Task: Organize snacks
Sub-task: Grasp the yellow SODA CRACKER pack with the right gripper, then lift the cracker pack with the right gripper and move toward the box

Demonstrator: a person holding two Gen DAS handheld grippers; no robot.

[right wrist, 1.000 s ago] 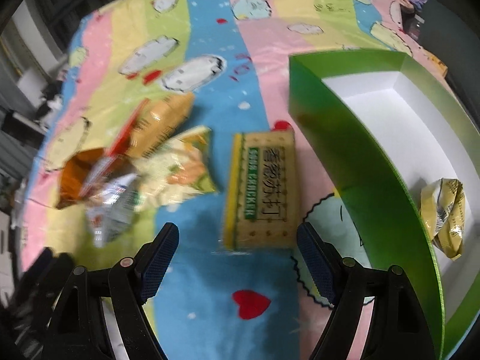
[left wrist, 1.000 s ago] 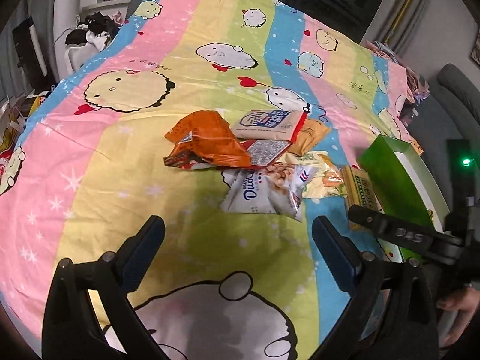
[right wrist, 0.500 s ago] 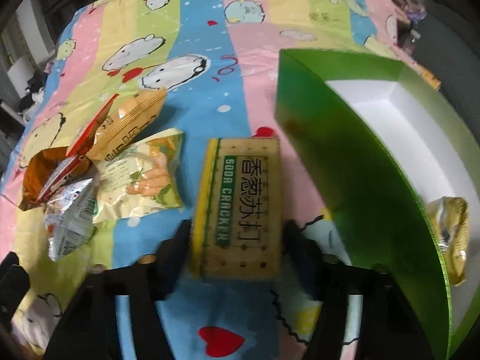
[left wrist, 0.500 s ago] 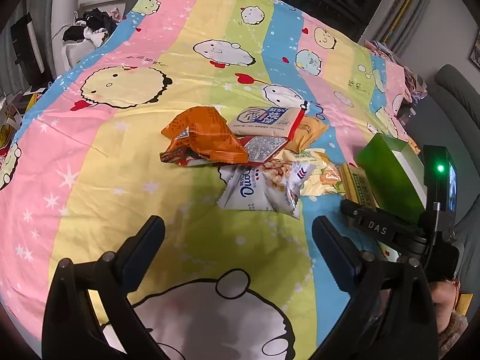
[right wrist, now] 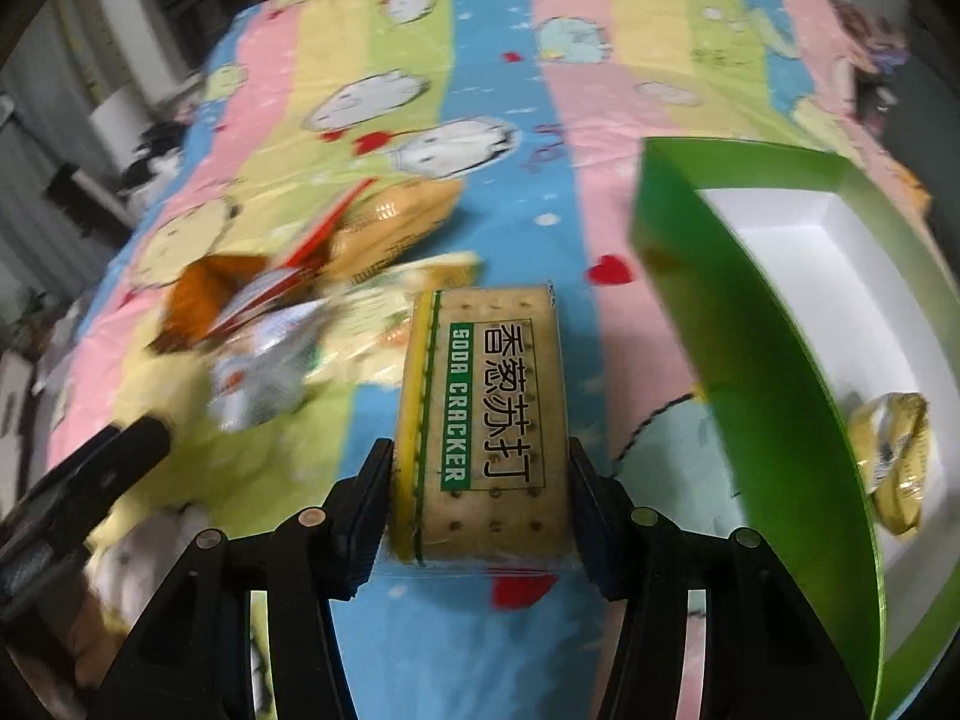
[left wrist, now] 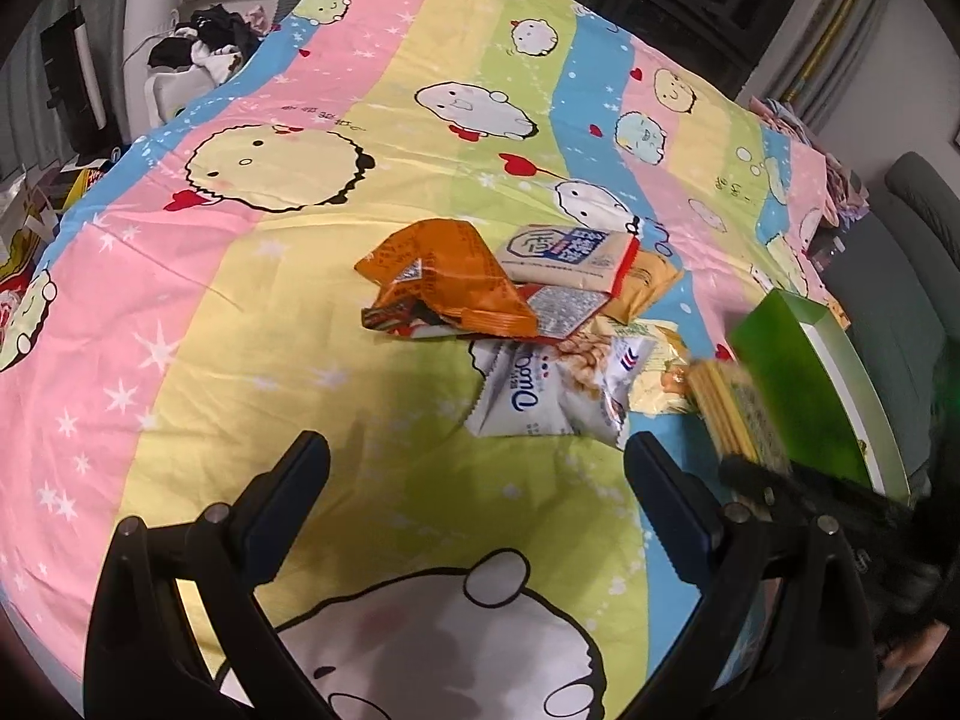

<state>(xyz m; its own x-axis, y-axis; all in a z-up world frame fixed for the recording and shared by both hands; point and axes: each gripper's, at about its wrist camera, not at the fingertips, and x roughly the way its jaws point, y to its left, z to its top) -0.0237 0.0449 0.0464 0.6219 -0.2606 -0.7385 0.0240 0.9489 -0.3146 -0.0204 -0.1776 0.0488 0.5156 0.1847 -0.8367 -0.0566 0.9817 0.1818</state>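
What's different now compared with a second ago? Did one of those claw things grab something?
Yes. The right hand-held gripper moved forward and closed on the flat yellow-green soda cracker packet, which it now grips by its sides. A second ago it was open, short of the packet. The left hand-held gripper stayed open and empty; the snack pile and the green cardboard box did not move.

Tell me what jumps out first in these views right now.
The soda cracker pack is clamped between the right gripper fingers, just left of the green box, which already holds a yellow packet. Farther left, the snack pile sits on the striped cartoon sheet.
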